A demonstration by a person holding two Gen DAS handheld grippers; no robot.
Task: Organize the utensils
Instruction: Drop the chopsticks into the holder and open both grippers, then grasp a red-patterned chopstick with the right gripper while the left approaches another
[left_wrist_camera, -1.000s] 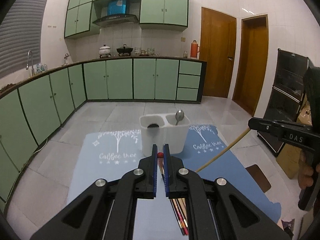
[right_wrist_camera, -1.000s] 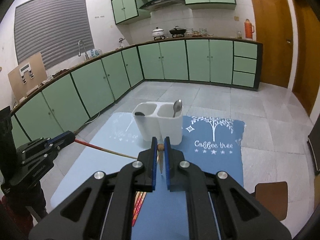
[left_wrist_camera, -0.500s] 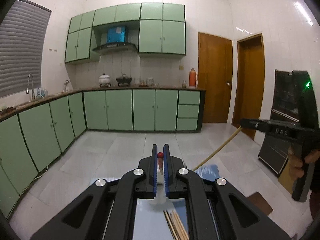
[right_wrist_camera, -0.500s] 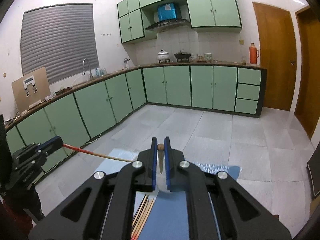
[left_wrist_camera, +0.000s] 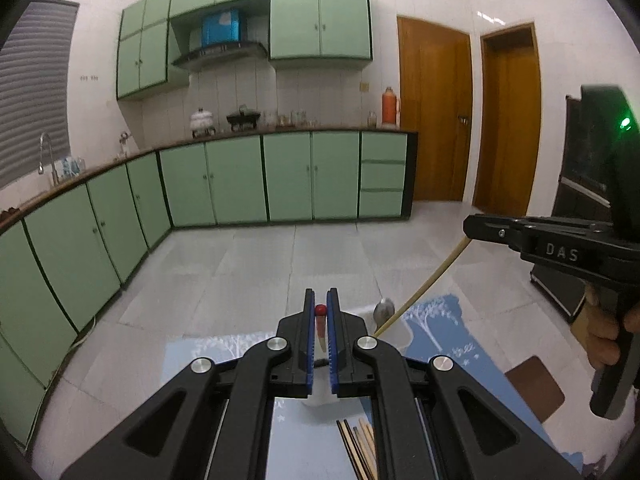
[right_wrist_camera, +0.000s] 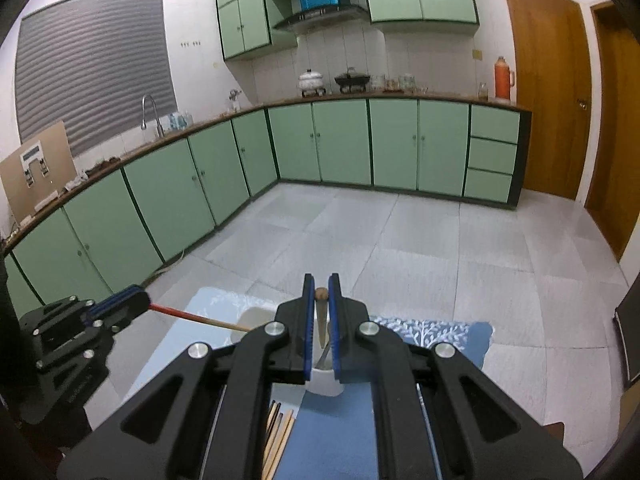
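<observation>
My left gripper (left_wrist_camera: 321,304) is shut on a red-tipped chopstick (left_wrist_camera: 320,314), which slants down across the right wrist view (right_wrist_camera: 192,315). My right gripper (right_wrist_camera: 321,285) is shut on a brown-tipped wooden chopstick (right_wrist_camera: 321,295), seen as a pale stick (left_wrist_camera: 424,288) in the left wrist view. The white two-compartment utensil holder (right_wrist_camera: 250,316) lies just below both sets of fingers, mostly hidden by them. A metal spoon (left_wrist_camera: 384,309) stands in it. Both chopsticks' lower ends point at the holder; whether they are inside is hidden. Several loose chopsticks (right_wrist_camera: 280,432) lie on the blue mat (right_wrist_camera: 440,330).
The mat lies on a grey tiled floor (right_wrist_camera: 400,240). Green cabinets (left_wrist_camera: 240,184) line the far and left walls, wooden doors (left_wrist_camera: 436,120) stand at the right. A dark cabinet (left_wrist_camera: 580,184) and a hand (left_wrist_camera: 604,344) on the right gripper's handle show at the right edge.
Both grippers have moved forward and slightly up, each keeping its chopstick. The holder, in full view ahead a second ago, now sits under the fingers and is mostly covered.
</observation>
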